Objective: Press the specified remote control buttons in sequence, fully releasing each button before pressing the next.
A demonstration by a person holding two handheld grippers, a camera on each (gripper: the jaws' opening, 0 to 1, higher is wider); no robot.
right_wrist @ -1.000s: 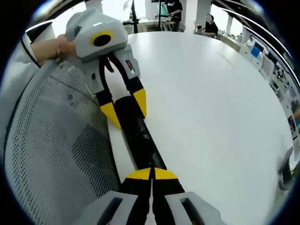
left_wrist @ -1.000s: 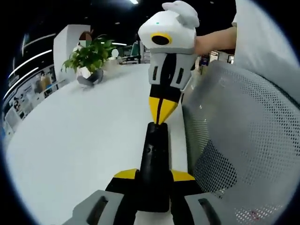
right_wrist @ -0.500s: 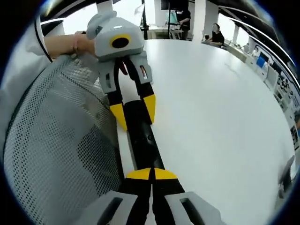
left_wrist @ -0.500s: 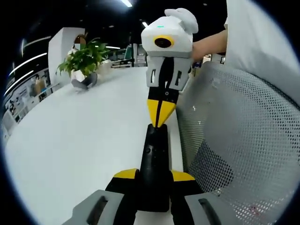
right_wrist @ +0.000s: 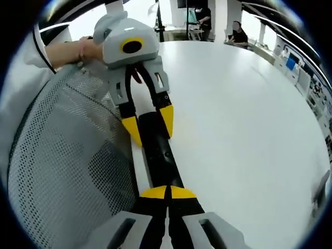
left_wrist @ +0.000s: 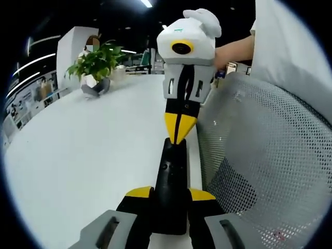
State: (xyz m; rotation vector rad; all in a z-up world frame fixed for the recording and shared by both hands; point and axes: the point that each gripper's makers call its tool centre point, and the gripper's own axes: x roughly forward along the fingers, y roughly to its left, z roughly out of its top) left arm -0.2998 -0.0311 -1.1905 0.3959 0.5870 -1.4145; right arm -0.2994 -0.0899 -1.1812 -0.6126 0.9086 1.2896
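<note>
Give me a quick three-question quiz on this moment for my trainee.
1. True or false: the left tongs are clamped on the black remote.
2. Pick one: the right tongs are A) wide open, B) shut, tips at the remote, C) holding a cup.
3. Fill in: on the far part of the white table, in the left gripper view, stands a potted ____.
Key: 1 true; 2 B; 3 plant.

One remote (left_wrist: pixel 171 181), two claws (left_wrist: pixel 168 194) (right_wrist: pixel 168 193), one plant (left_wrist: pixel 96 65)
</note>
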